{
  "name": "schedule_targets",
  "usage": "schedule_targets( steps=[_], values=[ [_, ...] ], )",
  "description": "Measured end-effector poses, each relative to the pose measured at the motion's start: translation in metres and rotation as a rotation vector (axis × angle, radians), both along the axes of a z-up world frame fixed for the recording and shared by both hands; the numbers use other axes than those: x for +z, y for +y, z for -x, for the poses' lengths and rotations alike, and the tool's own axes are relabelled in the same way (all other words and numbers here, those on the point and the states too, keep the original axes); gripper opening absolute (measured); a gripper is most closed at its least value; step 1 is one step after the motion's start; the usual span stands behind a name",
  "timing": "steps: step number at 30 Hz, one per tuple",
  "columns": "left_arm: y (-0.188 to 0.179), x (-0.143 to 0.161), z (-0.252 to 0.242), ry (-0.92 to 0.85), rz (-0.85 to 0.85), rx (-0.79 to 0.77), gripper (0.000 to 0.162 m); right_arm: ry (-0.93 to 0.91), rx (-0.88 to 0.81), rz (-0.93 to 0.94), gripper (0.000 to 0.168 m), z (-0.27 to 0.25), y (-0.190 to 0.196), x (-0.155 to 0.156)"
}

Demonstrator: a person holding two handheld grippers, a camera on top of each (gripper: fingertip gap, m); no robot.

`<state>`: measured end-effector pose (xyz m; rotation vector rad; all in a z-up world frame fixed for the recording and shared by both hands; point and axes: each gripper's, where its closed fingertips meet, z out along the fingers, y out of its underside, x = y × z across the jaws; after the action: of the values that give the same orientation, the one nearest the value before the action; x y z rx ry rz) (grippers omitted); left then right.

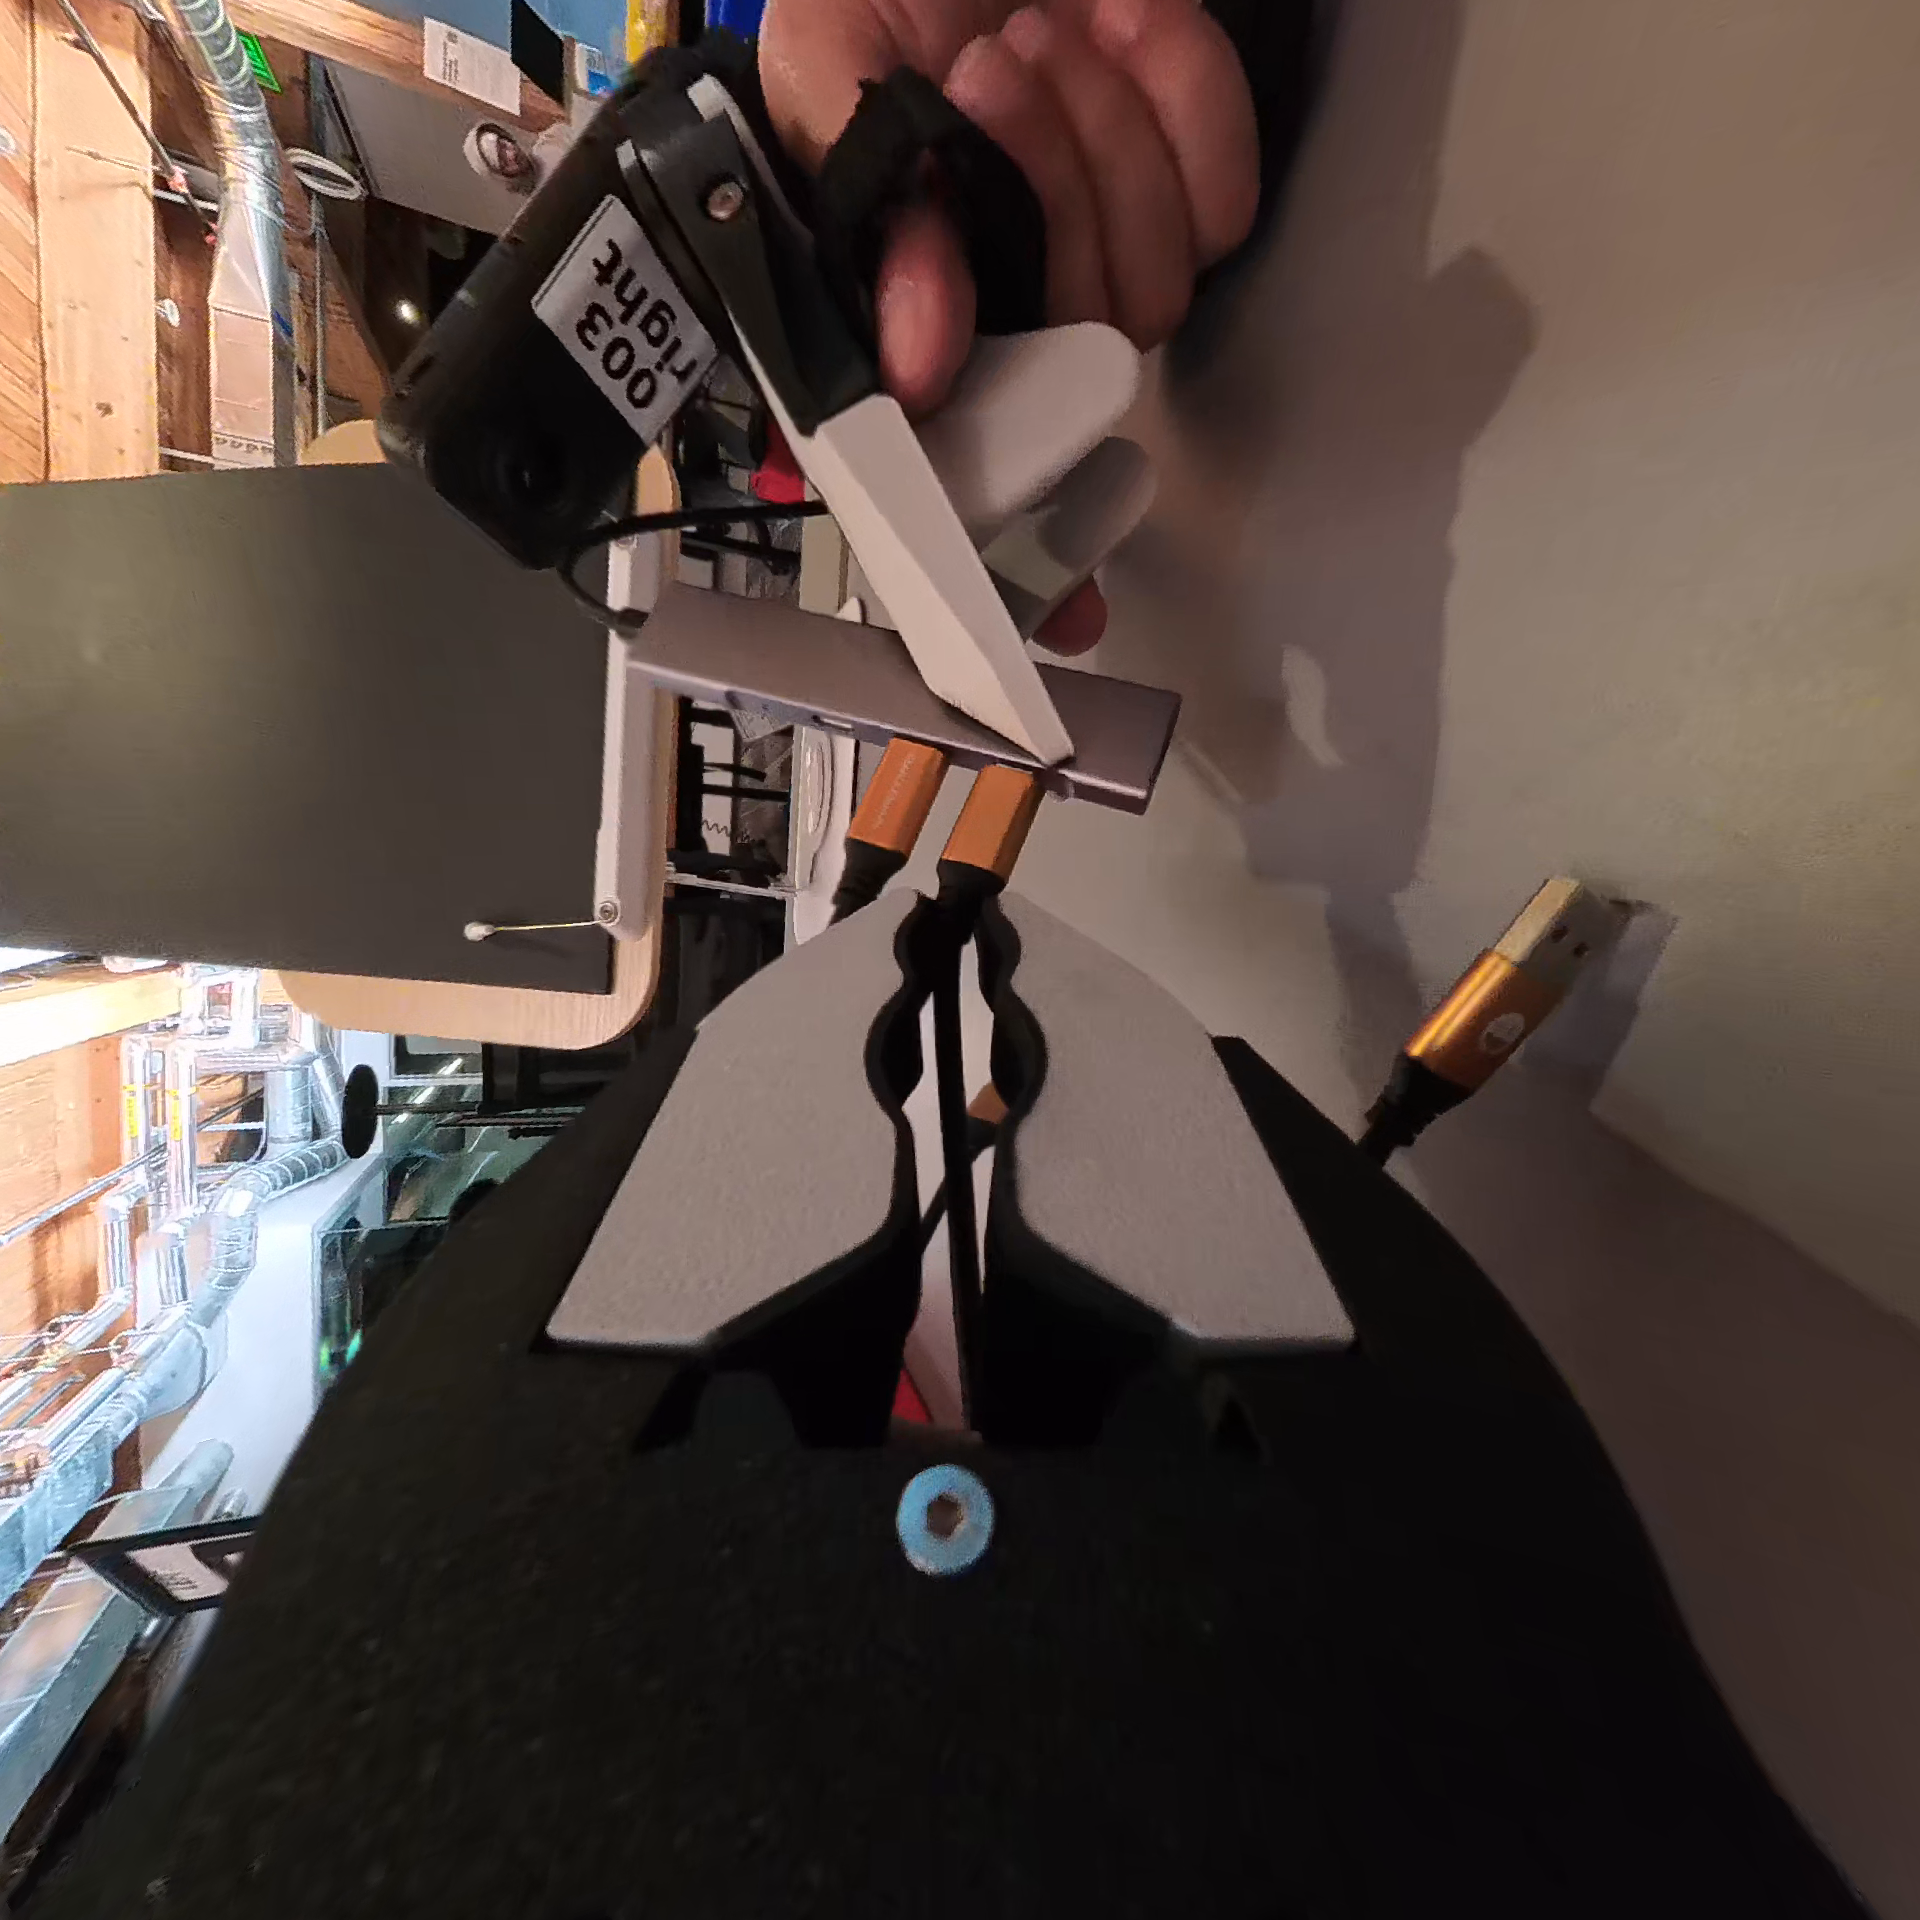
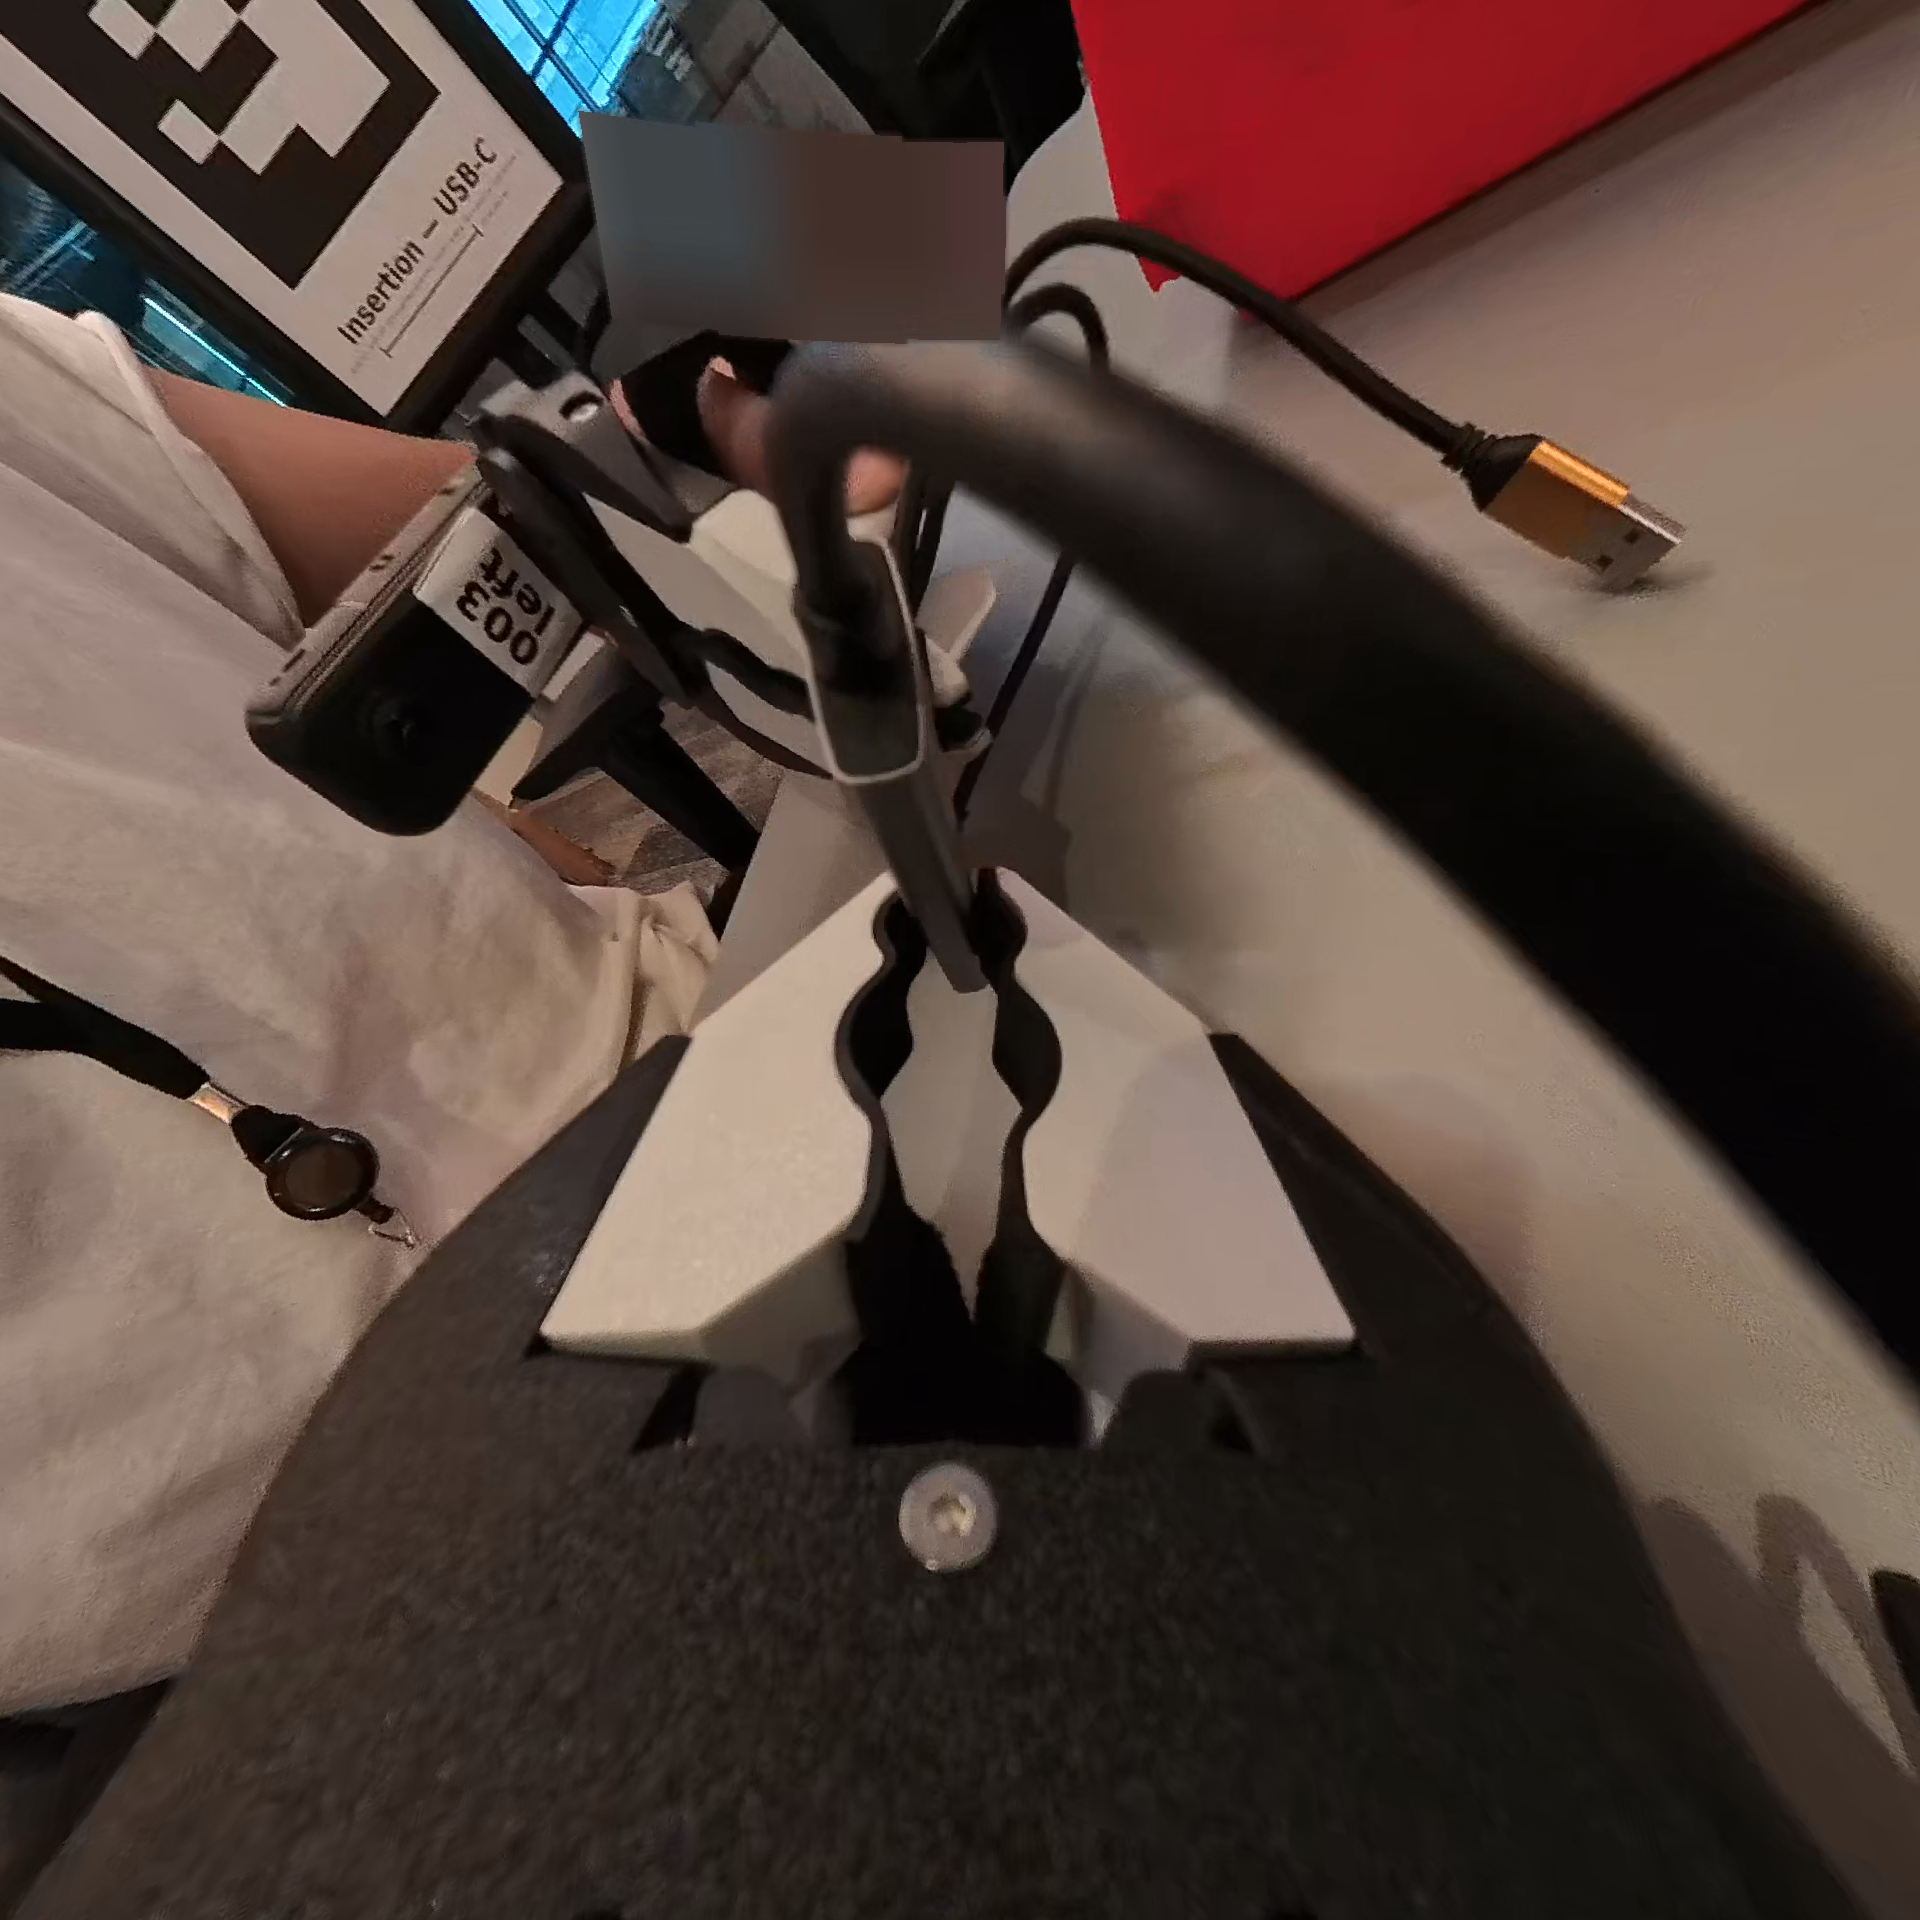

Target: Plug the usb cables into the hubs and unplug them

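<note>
left wrist view, left claw [image 1: 948, 914] pinching black cable [image 1: 954, 1143] (orange plug [image 1: 992, 821] just ahead), grey hub [image 1: 831, 686]

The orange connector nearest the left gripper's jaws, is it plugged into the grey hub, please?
Plugged in: the orange connector meets the grey hub edge, no metal tip showing.

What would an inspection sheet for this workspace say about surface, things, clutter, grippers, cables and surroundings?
Surface: pale grey table, bare where it shows.
Things: grey hub held above the table, two orange plugs seated in its edge.
Clutter: red box at the table's far side.
Grippers: left gripper shut on the thin cable just behind one plug; right gripper shut on the hub's end.
Cables: loose plug lying on the table; thick cable arching close to the right camera.
Surroundings: framed sign, person in white.
</note>
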<state>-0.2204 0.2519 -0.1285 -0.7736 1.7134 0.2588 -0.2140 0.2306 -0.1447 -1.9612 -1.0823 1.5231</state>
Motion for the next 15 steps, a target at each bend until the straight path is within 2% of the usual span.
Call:
schedule_targets(
  steps=[15],
  values=[
    [0.007,-0.012,0.002,0.043,0.027,0.023,0.007,-0.030,-0.015,-0.053,0.007,0.001,0.002,0.000]
  ],
)
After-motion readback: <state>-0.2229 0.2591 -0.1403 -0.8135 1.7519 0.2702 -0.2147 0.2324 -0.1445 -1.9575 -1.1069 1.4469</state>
